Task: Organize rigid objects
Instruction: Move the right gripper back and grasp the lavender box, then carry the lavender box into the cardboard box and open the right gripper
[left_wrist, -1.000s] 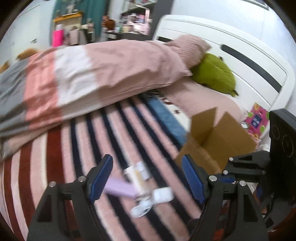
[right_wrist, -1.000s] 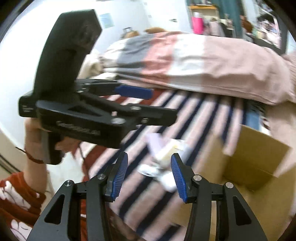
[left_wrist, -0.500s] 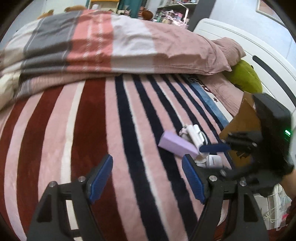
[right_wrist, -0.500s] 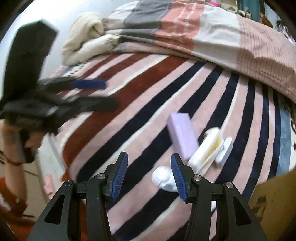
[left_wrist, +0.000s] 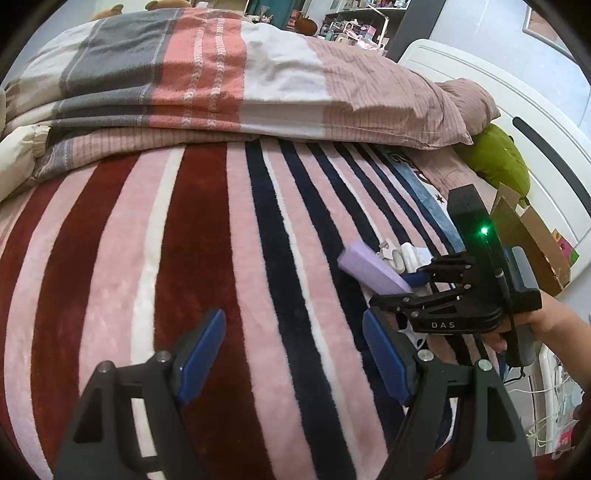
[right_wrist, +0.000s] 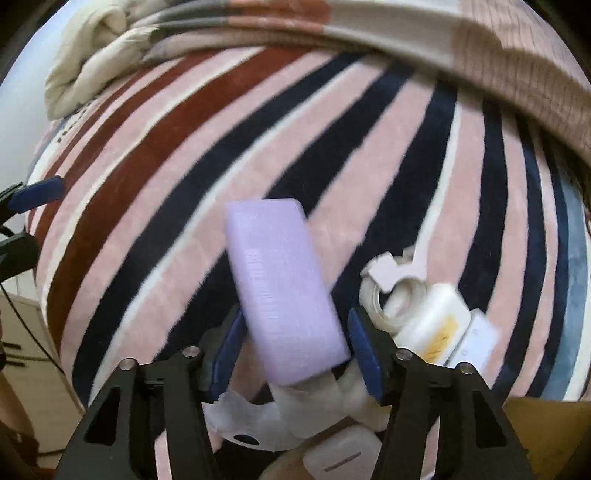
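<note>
A lilac box (right_wrist: 282, 288) lies on the striped blanket (right_wrist: 258, 155) among several small white items: a coiled cable (right_wrist: 391, 291), a white charger (right_wrist: 432, 321) and white pieces (right_wrist: 343, 458) near the bottom edge. My right gripper (right_wrist: 295, 345) is open, its blue pads on either side of the box's near end. In the left wrist view the lilac box (left_wrist: 373, 269) shows beside the right gripper (left_wrist: 417, 280). My left gripper (left_wrist: 291, 354) is open and empty above the blanket, left of the pile.
A cardboard box (left_wrist: 528, 236) stands at the bed's right edge, its corner also in the right wrist view (right_wrist: 546, 435). A folded quilt (left_wrist: 221, 81), a green cushion (left_wrist: 495, 158) and a white headboard (left_wrist: 535, 110) lie behind.
My right gripper has come down and forward onto the pile, so the lilac box now sits between its pads. My left gripper has swung left, away from the cardboard box.
</note>
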